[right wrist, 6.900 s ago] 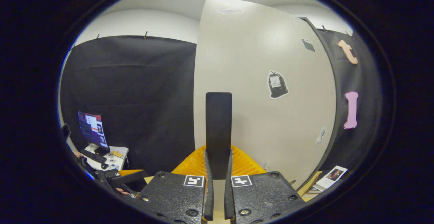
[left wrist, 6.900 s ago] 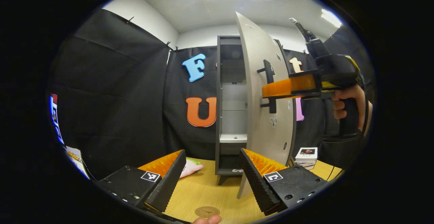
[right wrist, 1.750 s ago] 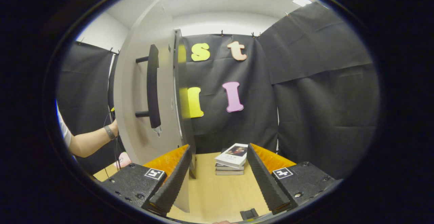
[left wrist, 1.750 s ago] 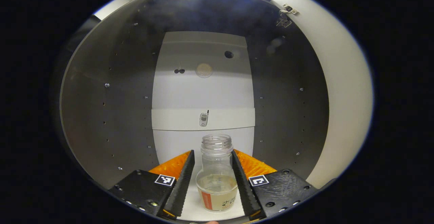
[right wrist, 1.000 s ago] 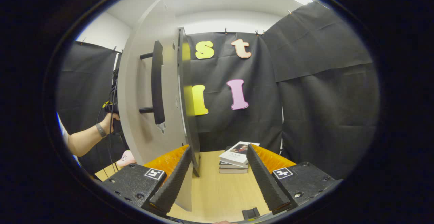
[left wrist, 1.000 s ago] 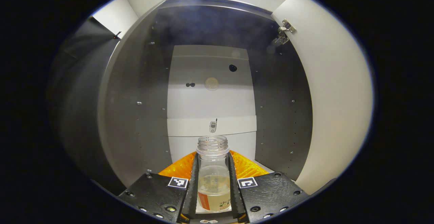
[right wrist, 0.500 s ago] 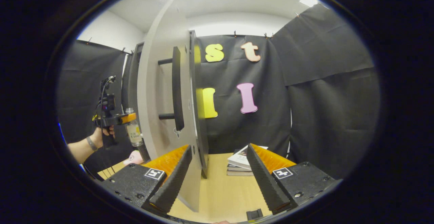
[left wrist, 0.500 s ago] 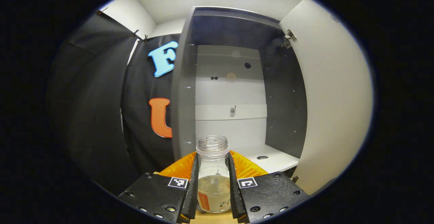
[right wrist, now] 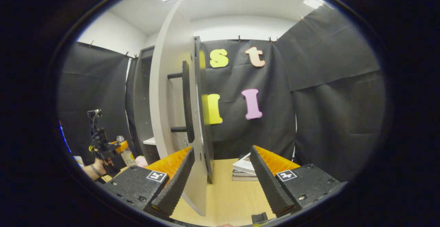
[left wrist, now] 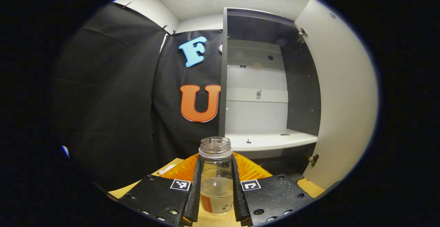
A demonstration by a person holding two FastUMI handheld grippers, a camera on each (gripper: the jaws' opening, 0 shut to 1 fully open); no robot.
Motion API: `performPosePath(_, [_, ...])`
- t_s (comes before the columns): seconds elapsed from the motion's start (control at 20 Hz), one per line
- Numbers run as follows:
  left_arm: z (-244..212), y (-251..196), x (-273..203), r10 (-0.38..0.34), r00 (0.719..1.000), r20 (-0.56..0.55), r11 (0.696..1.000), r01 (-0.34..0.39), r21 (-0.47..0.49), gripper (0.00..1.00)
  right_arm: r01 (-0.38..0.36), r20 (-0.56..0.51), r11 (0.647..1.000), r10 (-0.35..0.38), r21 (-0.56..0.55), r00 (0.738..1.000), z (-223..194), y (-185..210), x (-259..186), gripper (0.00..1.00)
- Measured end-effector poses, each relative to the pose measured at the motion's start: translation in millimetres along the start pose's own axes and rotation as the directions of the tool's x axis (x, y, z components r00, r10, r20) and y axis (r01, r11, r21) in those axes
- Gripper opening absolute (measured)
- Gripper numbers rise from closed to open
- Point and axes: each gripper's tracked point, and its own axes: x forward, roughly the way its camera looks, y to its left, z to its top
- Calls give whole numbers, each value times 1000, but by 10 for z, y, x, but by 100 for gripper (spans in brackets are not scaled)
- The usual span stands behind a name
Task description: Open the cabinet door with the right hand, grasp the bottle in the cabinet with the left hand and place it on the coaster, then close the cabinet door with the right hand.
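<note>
My left gripper [left wrist: 216, 185] is shut on a clear, capless bottle [left wrist: 216, 172] with a little pale liquid and an orange-and-white label. It holds the bottle upright above the wooden table [left wrist: 213, 220], out in front of the open cabinet [left wrist: 261, 117]. The cabinet's white shelf [left wrist: 271, 141] is bare. My right gripper [right wrist: 220, 175] stands open beside the edge of the open door [right wrist: 172, 110], whose black handle [right wrist: 187, 103] faces it. In the right gripper view the left gripper [right wrist: 111, 146] with the bottle [right wrist: 126, 155] shows far left, low by the table.
A stack of books [right wrist: 244, 168] lies on the table [right wrist: 227, 192] behind the door. Something pink [right wrist: 141, 161] rests near the cabinet's foot. The door's inner face [left wrist: 343, 99] fills the right of the left gripper view.
My left gripper has drawn back from the cabinet and come down toward the table with the bottle still held. The right gripper has shifted slightly; the door stays open.
</note>
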Motion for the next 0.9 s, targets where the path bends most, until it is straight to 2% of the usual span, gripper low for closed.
performPosePath(0.3, [-784,97,-476,96,995,4,991,-96,90,39,24,-5,999,-24,28,1000,12,-59,47,100])
performPosePath(0.45, [-1213,86,-578,107,993,-56,994,-105,43,39,7,-13,1000,-7,28,1000,41,20,68,98])
performPosePath(0.65, [-1309,321,-735,201,979,-19,979,-201,29,39,16,-17,1000,-15,27,1000,42,45,55,100])
performPosePath(0.8, [-1459,361,-781,223,974,-30,975,-223,23,39,29,-36,999,-28,21,999,6,43,35,98])
performPosePath(0.9, [-1519,359,-830,231,972,-30,973,-231,14,39,37,-43,999,-36,15,998,-9,45,23,100])
